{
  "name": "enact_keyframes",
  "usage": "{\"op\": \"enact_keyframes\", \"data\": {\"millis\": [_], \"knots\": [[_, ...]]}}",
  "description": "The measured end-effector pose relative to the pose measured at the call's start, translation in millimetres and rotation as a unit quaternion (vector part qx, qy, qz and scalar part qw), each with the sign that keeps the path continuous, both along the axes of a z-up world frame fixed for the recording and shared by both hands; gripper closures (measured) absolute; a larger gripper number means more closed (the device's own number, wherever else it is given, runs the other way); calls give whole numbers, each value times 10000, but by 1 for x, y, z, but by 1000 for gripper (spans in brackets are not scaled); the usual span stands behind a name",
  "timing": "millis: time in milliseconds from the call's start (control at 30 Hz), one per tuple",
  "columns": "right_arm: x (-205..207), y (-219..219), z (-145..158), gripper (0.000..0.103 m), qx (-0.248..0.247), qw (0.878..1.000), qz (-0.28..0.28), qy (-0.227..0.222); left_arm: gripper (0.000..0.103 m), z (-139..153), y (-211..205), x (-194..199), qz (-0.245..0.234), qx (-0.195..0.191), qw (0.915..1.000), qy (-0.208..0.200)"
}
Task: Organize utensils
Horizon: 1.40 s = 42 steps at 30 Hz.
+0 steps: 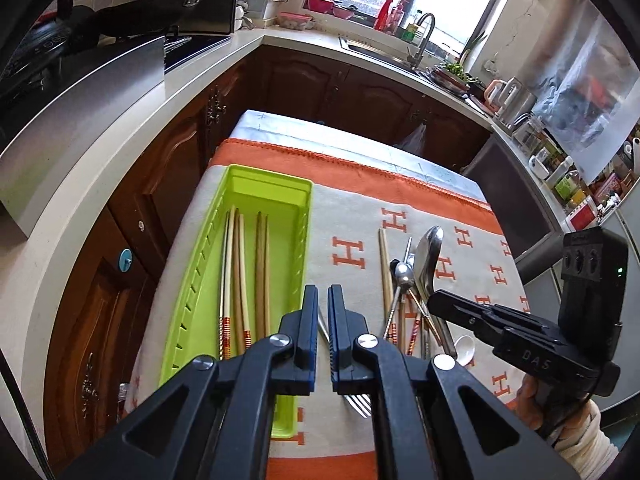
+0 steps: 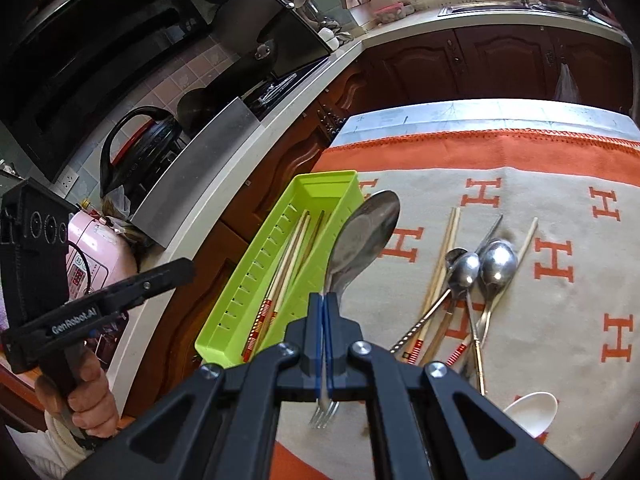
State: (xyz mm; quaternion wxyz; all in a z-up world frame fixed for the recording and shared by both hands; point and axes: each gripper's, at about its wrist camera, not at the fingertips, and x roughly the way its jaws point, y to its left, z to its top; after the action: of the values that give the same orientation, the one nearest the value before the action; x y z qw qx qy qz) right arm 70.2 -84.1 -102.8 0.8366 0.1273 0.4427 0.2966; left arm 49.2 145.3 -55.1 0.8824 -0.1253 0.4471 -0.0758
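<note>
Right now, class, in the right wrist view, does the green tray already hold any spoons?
No. The green tray holds only chopsticks, while the large spoon is pinched in the right gripper.

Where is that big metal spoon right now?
In the right wrist view, the big spoon is clamped in the right hand-held gripper, raised beside the green tray.

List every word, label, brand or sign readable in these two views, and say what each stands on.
"GenRobot.AI": side of the left tongs, seen from the right wrist.
"DAS": body of the right tongs, seen from the left wrist; any further letters are cut off.
"H": orange letter repeated across the tablecloth.
Too small or blurred to read: the pink appliance panel, and the jars and packets on the counter.
</note>
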Motion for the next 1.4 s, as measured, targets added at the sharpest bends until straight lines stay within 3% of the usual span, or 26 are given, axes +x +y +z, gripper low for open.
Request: {"op": "enact_keyframes", "data": {"millis": [300, 533, 900, 1267, 1400], "knots": [[8, 77, 4, 102, -49, 9979, 638, 115, 86, -23, 35, -5, 554, 510, 9971, 143], [19, 116, -7, 96, -204, 9961, 778, 366, 79, -41, 57, -8, 741, 574, 9953, 258], [18, 94, -14, 96, -494, 9965, 503, 447, 70, -53, 60, -7, 709, 474, 9959, 304], [1, 72, -51, 88, -1454, 9877, 343, 456, 54, -61, 50, -8, 611, 433, 9968, 275], [-3, 73, -66, 88, -1734, 9831, 341, 489, 42, -65, 47, -10, 610, 418, 9969, 279]]}}
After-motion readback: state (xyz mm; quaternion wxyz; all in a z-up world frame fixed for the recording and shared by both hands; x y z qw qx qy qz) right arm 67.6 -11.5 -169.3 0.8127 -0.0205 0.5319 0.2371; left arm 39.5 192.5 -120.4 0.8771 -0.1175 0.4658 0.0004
